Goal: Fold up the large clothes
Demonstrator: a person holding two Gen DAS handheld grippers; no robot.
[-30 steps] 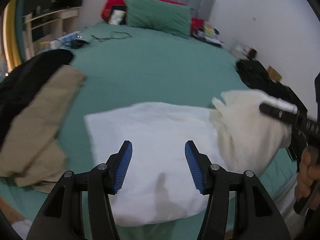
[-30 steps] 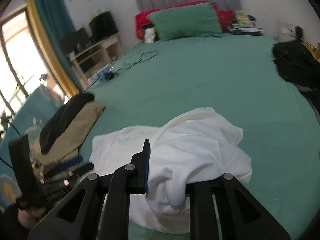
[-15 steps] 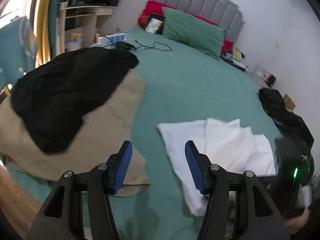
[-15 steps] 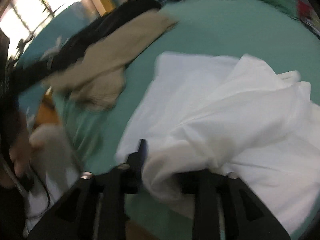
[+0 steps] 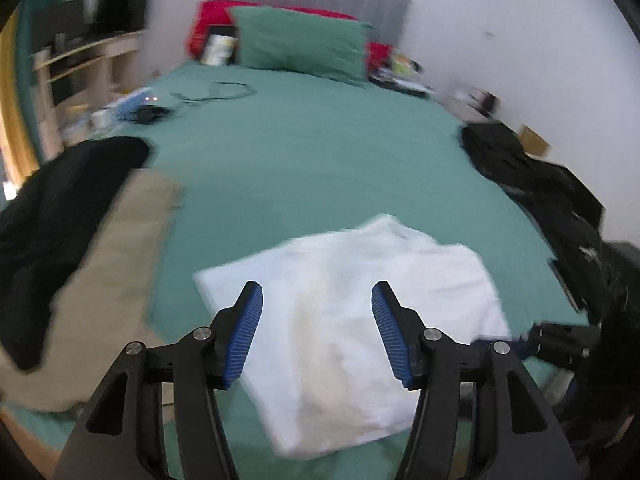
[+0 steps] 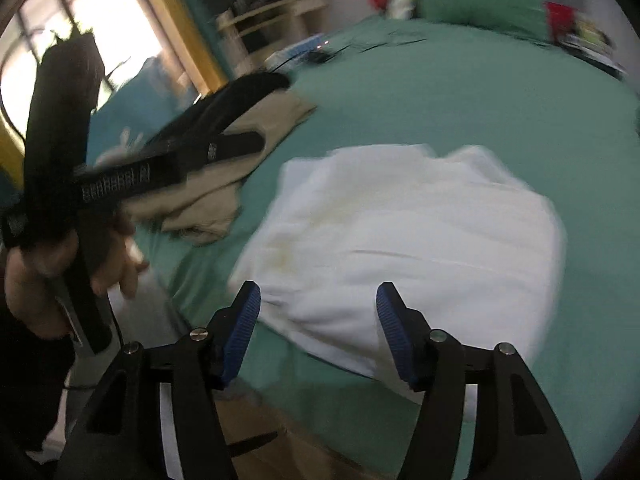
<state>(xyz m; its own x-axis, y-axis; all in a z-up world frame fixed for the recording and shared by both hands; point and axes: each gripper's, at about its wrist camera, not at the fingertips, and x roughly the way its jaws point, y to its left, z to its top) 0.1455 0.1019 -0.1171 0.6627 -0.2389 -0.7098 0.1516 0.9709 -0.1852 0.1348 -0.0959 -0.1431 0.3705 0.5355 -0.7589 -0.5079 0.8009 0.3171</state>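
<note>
My left claw stands released, its 2 blue pads spread apart with nothing between them. It hangs above the near edge of the white garment, clear of the cloth.

My right claw is also released; its jaws have just been opening, and no cloth sits between the pads. It hovers over the near edge of the same garment, not touching it.

The white garment lies folded into a rough rectangle on the green bed, close to the bed's near edge. Its top layer shows a faint yellowish stain. Both views are blurred, so I cannot tell how many layers the fold has.

Left of the white garment, a tan garment lies on the bed with a black garment partly over it; neither touches the white one. Right of the white garment, a dark heap of clothes sits along the bed's edge, apart from it.

Beyond the white garment, at the head of the bed, a green pillow leans against a red pillow.

In the right wrist view, my left hand grips the handle of the left claw, to the left of the white garment.
</note>
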